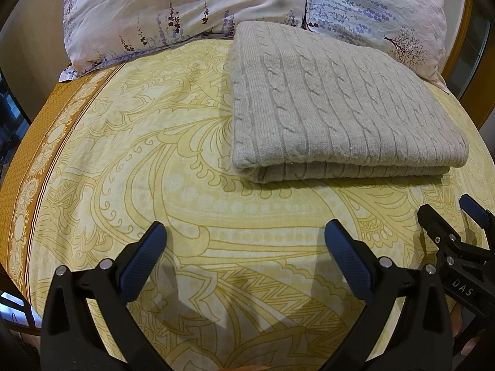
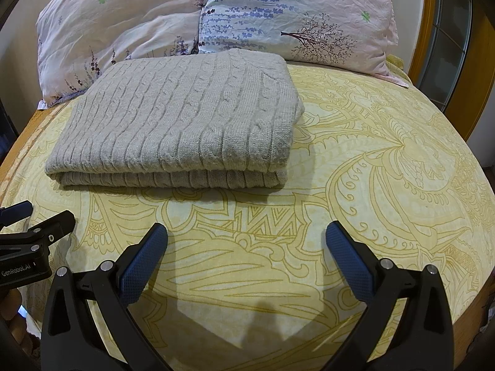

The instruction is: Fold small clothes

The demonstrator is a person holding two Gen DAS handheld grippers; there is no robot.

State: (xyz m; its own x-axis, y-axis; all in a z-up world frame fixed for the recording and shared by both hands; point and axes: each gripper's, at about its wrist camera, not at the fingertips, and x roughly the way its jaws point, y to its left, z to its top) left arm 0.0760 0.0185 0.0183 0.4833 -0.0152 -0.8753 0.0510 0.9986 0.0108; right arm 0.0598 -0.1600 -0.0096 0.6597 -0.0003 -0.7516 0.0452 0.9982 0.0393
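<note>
Sweater lying folded on bed. Left tool and right tool hovering apart, gripping nothing. Fold looking finished; judging only edge-squaring remaining, gently.

Pretty clearly a bedroom in someone's home. There's a bed with a yellow paisley sheet filling most of the frame, two floral pillows lined up across the top, and a folded grey cable-knit sweater lying on the sheet just in front of them. A wooden frame shows at the upper right.
</note>
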